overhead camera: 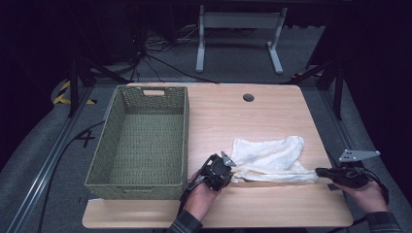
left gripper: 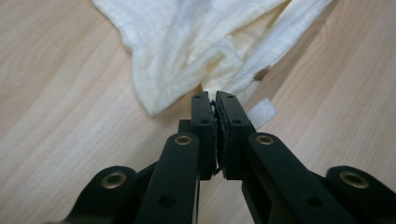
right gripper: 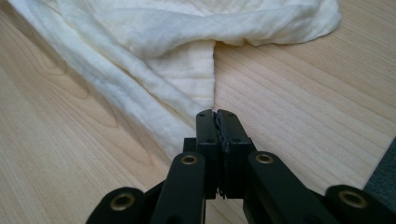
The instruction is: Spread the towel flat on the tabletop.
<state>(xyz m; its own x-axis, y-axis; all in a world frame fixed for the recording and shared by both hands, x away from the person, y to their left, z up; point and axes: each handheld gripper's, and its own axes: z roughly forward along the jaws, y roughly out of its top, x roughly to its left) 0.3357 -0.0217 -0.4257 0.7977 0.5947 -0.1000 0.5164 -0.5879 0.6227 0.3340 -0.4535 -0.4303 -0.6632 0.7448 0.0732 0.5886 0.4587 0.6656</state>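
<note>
Cloth (overhead camera: 269, 158): rumpled on the table (overhead camera: 252, 208), right of the basket (overhead camera: 138, 141).
Left gripper (overhead camera: 228, 165): clamped on its near-left corner.
Right gripper (overhead camera: 320, 171): clamped on its near-right corner.
Tip: I'd keep both hands level and the edge taut.

The high view looked forward and down from above the near edge of the light wooden table (overhead camera: 272, 111), taking in the whole top, with the woven green rectangular basket (overhead camera: 145, 104) toward nine o'clock. The left gripper view sat close over the wood, facing along its black jaws toward twelve o'clock at the crumpled cream cloth (left gripper: 201, 42). The right gripper view rode equally near, perhaps slightly lower. All three shared that cloth and the surrounding wood.
</note>
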